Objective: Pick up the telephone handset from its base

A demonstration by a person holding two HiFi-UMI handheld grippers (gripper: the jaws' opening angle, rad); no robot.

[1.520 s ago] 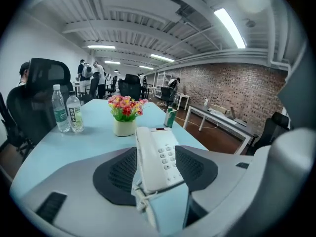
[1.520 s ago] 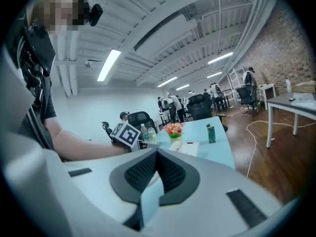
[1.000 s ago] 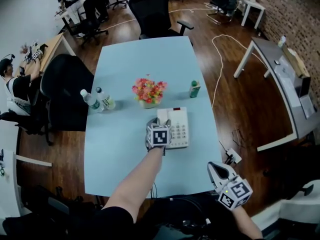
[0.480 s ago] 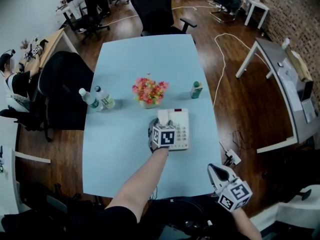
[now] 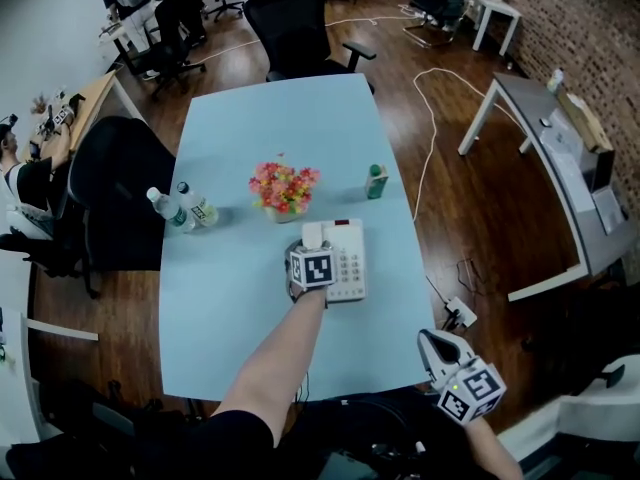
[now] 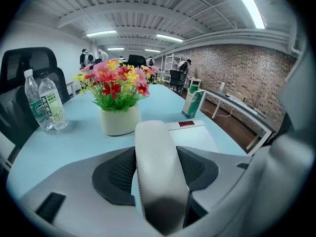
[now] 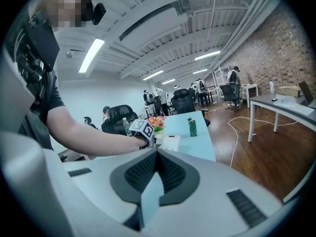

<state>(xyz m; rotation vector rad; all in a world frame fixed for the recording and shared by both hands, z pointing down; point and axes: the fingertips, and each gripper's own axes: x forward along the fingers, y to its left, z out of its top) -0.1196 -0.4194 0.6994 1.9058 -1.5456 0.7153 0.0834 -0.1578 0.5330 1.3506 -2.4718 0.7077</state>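
A white telephone base (image 5: 347,264) lies on the light blue table (image 5: 240,318), just in front of the flower pot. Its white handset (image 6: 157,181) still rests along the base's left side. My left gripper (image 5: 304,247) reaches down over it. In the left gripper view the handset runs between the dark pads (image 6: 114,177), and a thin strip of table shows beside it, so the left gripper (image 6: 157,156) is open around the handset. The base (image 6: 195,138) shows to the handset's right. My right gripper (image 5: 430,339) hovers off the table's near right corner, shut on nothing (image 7: 156,155).
A pot of pink and red flowers (image 5: 281,190) stands just beyond the phone, with two water bottles (image 5: 182,208) to the left and a green bottle (image 5: 375,180) to the right. Black office chairs (image 5: 120,183) stand at the table's left and far end. A grey desk (image 5: 545,133) is at the right.
The head view has shifted slightly. My left gripper stays over the phone's left side, and my right gripper stays at the near right corner.
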